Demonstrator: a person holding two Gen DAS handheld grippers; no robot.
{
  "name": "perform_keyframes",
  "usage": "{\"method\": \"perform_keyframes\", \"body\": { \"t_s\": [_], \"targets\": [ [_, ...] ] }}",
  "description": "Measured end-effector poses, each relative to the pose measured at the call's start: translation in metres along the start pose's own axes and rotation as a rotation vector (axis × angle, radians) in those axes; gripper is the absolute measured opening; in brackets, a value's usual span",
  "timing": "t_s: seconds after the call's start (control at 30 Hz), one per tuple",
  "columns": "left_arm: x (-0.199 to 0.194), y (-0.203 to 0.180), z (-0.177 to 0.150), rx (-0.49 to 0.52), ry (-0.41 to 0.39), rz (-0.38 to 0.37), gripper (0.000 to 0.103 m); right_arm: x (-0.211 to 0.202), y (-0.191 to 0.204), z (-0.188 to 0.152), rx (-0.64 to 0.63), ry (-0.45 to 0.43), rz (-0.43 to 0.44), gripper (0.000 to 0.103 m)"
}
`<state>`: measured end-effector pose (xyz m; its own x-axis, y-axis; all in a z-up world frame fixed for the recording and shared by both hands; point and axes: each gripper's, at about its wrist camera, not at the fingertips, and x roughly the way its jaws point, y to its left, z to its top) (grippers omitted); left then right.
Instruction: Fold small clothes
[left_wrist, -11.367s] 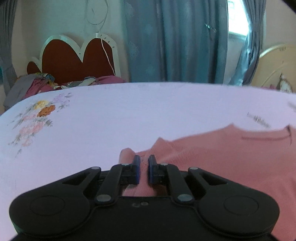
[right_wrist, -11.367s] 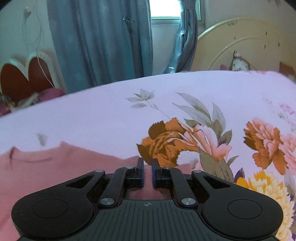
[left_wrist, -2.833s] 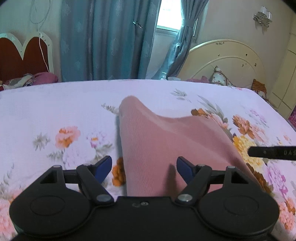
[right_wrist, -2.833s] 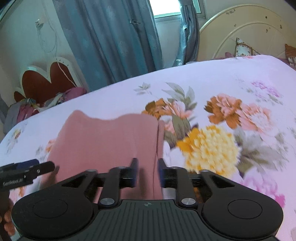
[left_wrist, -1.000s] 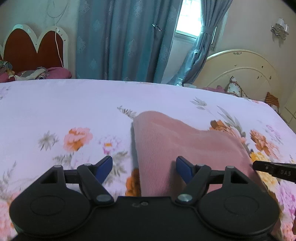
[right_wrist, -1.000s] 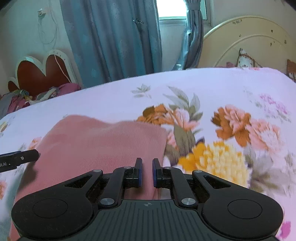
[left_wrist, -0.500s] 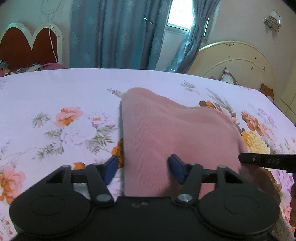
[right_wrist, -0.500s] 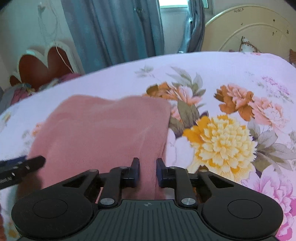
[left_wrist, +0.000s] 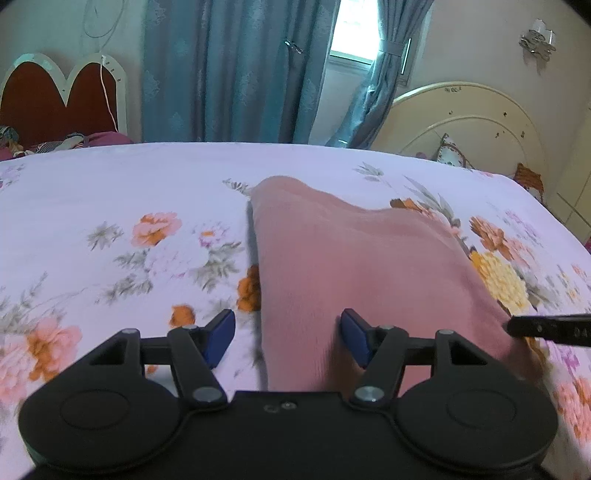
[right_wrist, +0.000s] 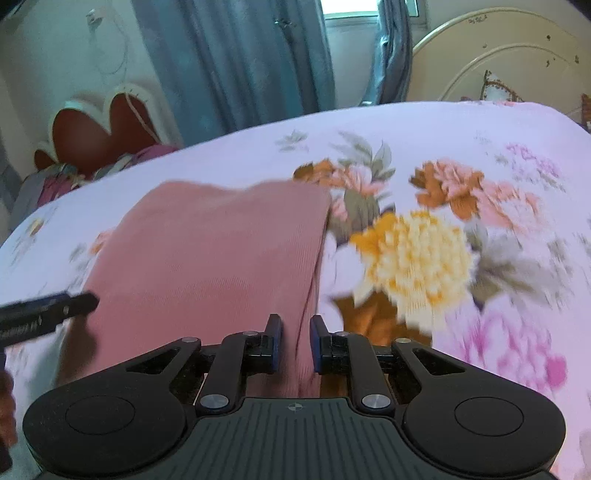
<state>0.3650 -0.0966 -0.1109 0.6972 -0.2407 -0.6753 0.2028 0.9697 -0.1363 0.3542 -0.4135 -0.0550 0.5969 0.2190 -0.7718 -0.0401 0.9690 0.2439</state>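
Observation:
A pink ribbed garment (left_wrist: 351, 251) lies folded into a long panel on the floral bedsheet (left_wrist: 110, 206). My left gripper (left_wrist: 288, 338) is open, its blue pads straddling the garment's near left edge without holding it. In the right wrist view the same garment (right_wrist: 221, 243) stretches away from me. My right gripper (right_wrist: 294, 345) is nearly shut, its pads pinching the garment's near right edge. The other gripper's black fingertip shows at the right edge of the left view (left_wrist: 546, 326) and at the left edge of the right view (right_wrist: 48, 308).
The bed carries a pale sheet with large flowers (right_wrist: 413, 251). A cream headboard (left_wrist: 472, 122) and pillows stand at the far right, blue curtains (left_wrist: 236, 70) and a window behind, and a red heart-shaped headboard (left_wrist: 59, 96) with piled clothes at the far left.
My left gripper's jaws have opened wider than half a second ago. My right gripper has stayed narrow on the garment's edge and moved slightly; the view is blurred with motion.

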Motion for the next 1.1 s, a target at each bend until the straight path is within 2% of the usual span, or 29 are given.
{"method": "perform_keyframes", "body": {
  "t_s": [0.1,0.17,0.27,0.33,0.43,0.5,0.67,0.73,0.77,0.87,1.1],
  "targets": [
    [-0.004,-0.002,-0.012,0.010,0.028,-0.007,0.062,-0.005,0.005,-0.019,-0.009,0.031,-0.001,0.016],
    [0.003,-0.004,-0.022,0.012,0.070,-0.013,0.061,0.004,0.006,-0.029,-0.038,0.054,-0.053,0.016],
    [0.012,-0.002,-0.032,-0.014,0.093,-0.009,0.063,0.011,-0.011,-0.031,0.048,0.050,-0.032,0.016],
    [0.014,-0.002,-0.033,-0.019,0.094,-0.006,0.064,0.009,-0.013,-0.032,0.062,0.046,-0.028,0.016],
    [0.010,0.000,-0.029,-0.026,0.113,-0.016,0.065,0.000,-0.022,-0.034,0.113,0.046,-0.010,0.017],
    [0.004,0.002,-0.023,-0.039,0.116,-0.024,0.067,-0.005,-0.020,-0.032,0.095,0.054,-0.023,0.017],
    [-0.004,0.005,-0.003,-0.068,0.072,-0.032,0.080,-0.020,-0.008,-0.010,0.042,0.000,0.002,0.018],
    [0.003,0.007,0.005,-0.084,0.073,-0.033,0.080,-0.015,-0.008,0.003,0.040,-0.022,0.002,0.050],
    [0.007,0.007,0.009,-0.090,0.075,-0.030,0.081,-0.012,-0.007,0.008,0.038,-0.039,-0.007,0.077],
    [0.023,0.009,0.018,-0.105,0.094,-0.037,0.084,0.004,-0.005,0.021,0.013,-0.052,0.005,0.079],
    [0.061,0.013,0.027,-0.160,0.127,-0.094,0.088,0.057,-0.023,0.043,0.108,0.004,0.083,0.079]
  ]
}}
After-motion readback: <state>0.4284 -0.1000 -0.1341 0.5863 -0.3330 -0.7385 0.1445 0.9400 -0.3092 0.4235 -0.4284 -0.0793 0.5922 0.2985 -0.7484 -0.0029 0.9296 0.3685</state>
